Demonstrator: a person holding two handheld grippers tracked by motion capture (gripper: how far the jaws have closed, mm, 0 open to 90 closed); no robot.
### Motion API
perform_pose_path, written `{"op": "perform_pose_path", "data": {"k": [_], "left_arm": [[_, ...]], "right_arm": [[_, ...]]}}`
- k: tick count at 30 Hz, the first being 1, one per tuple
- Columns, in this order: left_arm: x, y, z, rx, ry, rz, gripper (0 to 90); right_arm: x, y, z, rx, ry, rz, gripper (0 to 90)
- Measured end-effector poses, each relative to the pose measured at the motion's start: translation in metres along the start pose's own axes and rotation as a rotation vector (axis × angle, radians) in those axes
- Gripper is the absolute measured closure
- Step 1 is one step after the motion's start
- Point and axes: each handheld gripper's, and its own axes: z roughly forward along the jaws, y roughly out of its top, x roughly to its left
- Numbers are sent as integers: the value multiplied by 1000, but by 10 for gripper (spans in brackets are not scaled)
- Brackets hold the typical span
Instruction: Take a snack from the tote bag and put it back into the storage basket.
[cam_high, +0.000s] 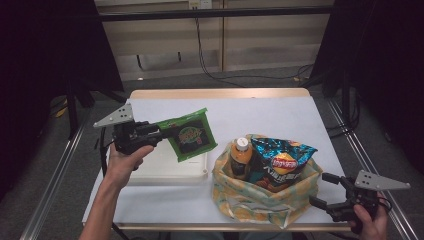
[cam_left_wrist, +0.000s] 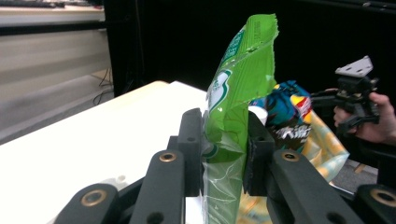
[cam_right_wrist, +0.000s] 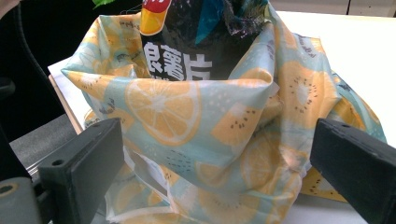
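My left gripper (cam_high: 161, 130) is shut on the edge of a green snack packet (cam_high: 192, 135), held in the air over a white tray (cam_high: 150, 167). Along the left gripper's jaws, the green packet (cam_left_wrist: 238, 88) stands pinched between the pads (cam_left_wrist: 225, 154). A fruit-print cloth bag (cam_high: 260, 192) sits at the table's front right with a blue and black crisp bag (cam_high: 277, 165) and an orange-capped bottle (cam_high: 241, 155) inside it. My right gripper (cam_high: 322, 190) stands open just right of the bag; its jaws (cam_right_wrist: 224, 177) frame the bag's cloth (cam_right_wrist: 210, 135) without touching it.
The white table (cam_high: 270, 115) has bare surface at the back and right. Dark curtains stand on both sides and cables lie on the floor behind. In the left gripper view the other hand and right gripper (cam_left_wrist: 357, 100) appear beyond the bag.
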Motion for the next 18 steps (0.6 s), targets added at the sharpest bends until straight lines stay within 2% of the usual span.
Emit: {"op": "perform_pose_path", "data": {"k": [5,12,13,18], "left_arm": [[11,-9,-10,12,34,-21,738],[31,-15,-33,54,79,-15,737],[34,-16,-36,68,95,-14,737],[47,-24,-54,79,146,-29,738]], "right_arm": [[0,0,0,2,0,-1,25],[0,0,0,-1,-3,4,25],[0,0,0,-1,-4,5,25],[1,0,1,5,0,3,25]]}}
